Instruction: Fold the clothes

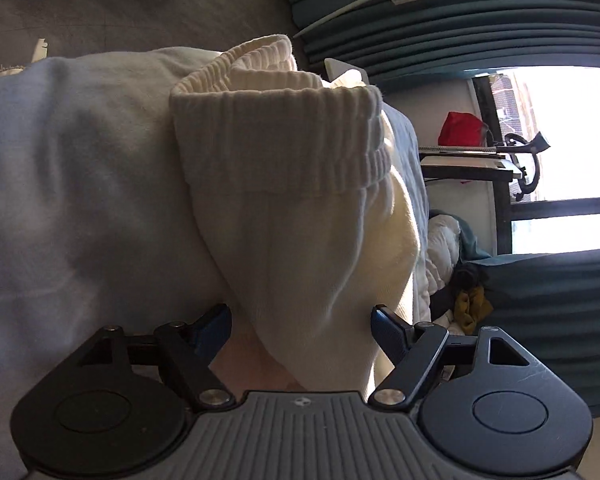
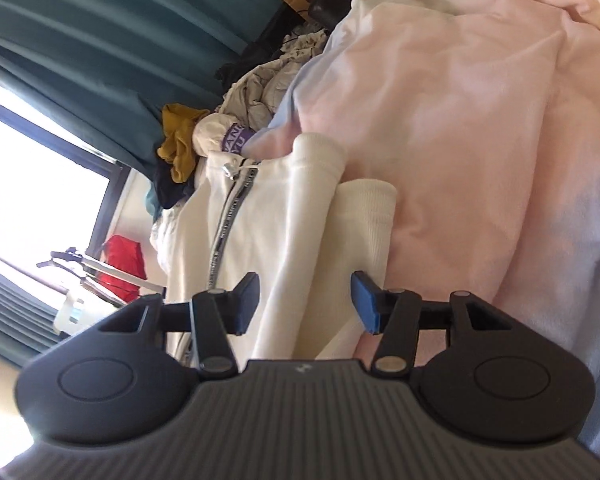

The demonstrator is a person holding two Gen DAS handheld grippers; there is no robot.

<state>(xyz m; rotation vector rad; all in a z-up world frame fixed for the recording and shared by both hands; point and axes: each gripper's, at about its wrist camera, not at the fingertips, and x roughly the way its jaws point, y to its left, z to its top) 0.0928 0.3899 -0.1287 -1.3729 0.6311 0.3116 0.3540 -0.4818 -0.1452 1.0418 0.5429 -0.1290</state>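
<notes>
While both claws stand wide open astride the cream hoodie (image 1: 300,240) on the bed (image 1: 60,200), left claw (image 1: 302,334), right claw (image 2: 305,302): thick layers may slip, fold likely unrolling.

Left tongs (image 1: 301,326): grey ribbed housing bearing a small round emblem, flanked by two black rounded discs with raised circular centres. Black linkage arms are pinned with silver screws; triangular cut-outs are seen in the outer links. Fingertips (image 1: 384,322) are faced with blue pads. Fine scratches are noted on one disc.

Right tongs (image 2: 305,300): same build is recorded, blue pads (image 2: 365,300), silver screws, ribbed grey housing.
</notes>
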